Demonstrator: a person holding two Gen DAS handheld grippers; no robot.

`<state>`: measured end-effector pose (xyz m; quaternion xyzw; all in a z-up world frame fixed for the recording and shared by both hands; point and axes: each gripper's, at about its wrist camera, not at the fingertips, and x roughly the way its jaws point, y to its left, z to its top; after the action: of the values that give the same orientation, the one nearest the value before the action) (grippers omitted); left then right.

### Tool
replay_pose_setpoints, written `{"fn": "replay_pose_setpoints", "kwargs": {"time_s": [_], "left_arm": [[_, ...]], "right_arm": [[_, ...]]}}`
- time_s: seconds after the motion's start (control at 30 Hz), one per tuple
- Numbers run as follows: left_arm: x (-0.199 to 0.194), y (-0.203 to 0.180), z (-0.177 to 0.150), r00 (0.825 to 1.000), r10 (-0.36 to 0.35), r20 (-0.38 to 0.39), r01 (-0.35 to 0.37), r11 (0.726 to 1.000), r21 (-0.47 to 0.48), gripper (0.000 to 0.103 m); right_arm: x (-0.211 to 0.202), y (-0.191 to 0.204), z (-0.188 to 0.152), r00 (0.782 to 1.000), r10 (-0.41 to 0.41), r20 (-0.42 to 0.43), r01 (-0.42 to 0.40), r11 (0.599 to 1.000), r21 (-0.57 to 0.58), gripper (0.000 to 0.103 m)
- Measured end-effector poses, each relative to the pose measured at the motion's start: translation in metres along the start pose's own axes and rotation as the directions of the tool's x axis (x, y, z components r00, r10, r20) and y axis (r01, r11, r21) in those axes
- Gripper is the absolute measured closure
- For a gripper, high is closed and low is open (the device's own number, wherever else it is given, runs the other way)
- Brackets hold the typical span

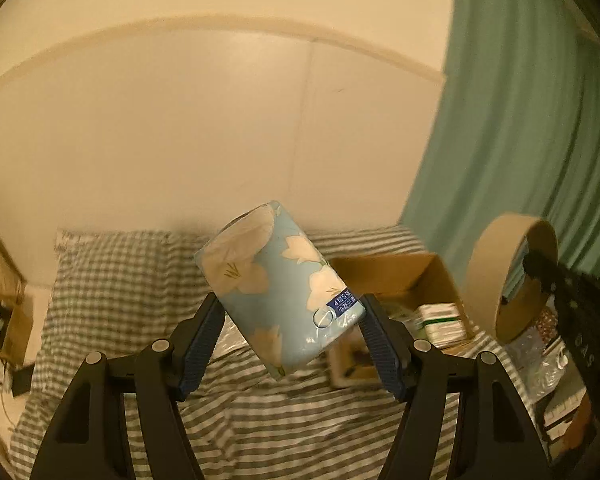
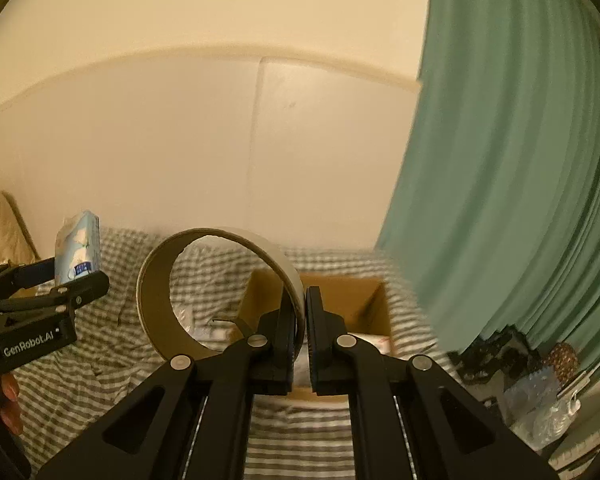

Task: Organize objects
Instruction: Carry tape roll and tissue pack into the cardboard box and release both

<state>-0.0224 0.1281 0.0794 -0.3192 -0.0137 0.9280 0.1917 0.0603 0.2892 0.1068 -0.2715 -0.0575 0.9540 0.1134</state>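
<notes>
My left gripper (image 1: 290, 312) is shut on a light-blue tissue pack (image 1: 278, 284) printed with pale flowers, holding it tilted in the air above the bed. It also shows at the left of the right wrist view (image 2: 78, 250). My right gripper (image 2: 305, 300) is shut on the rim of a wide cardboard tape ring (image 2: 220, 292), held upright above an open cardboard box (image 2: 340, 300). The ring shows at the right of the left wrist view (image 1: 508, 276), with the box (image 1: 412, 280) below and left of it.
A bed with striped and checked grey-white covers (image 1: 112, 288) fills the lower views. The box holds packets (image 1: 440, 316). A green curtain (image 2: 500, 180) hangs at right, with plastic bags and clutter (image 2: 540, 384) below it. A cream wall is behind.
</notes>
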Motion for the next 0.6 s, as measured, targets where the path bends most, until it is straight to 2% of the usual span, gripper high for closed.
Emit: {"fn": "replay_pose_setpoints", "kwargs": {"time_s": [0.1, 0.3, 0.43, 0.6], "left_arm": [[-0.001, -0.023, 0.012, 1.0, -0.018, 0.019, 0.018, 0.999, 0.04, 0.033], [0.024, -0.06, 0.029, 0.999, -0.049, 0.017, 0.047, 0.994, 0.102, 0.033], [0.055, -0.078, 0.029, 0.998, -0.059, -0.019, 0.061, 0.99, 0.128, 0.033], [0.11, -0.088, 0.013, 0.994, -0.061, -0.092, 0.076, 0.984, 0.162, 0.033]], "right_arm": [[-0.011, -0.018, 0.017, 0.999, -0.035, 0.04, 0.036, 0.999, -0.033, 0.098], [0.006, -0.048, 0.05, 0.998, -0.018, 0.067, 0.021, 0.999, -0.048, 0.098], [0.052, -0.056, 0.054, 1.0, -0.003, 0.011, 0.003, 0.999, -0.04, 0.098], [0.12, -0.063, 0.028, 0.995, 0.02, -0.102, -0.022, 1.0, -0.017, 0.098]]}}
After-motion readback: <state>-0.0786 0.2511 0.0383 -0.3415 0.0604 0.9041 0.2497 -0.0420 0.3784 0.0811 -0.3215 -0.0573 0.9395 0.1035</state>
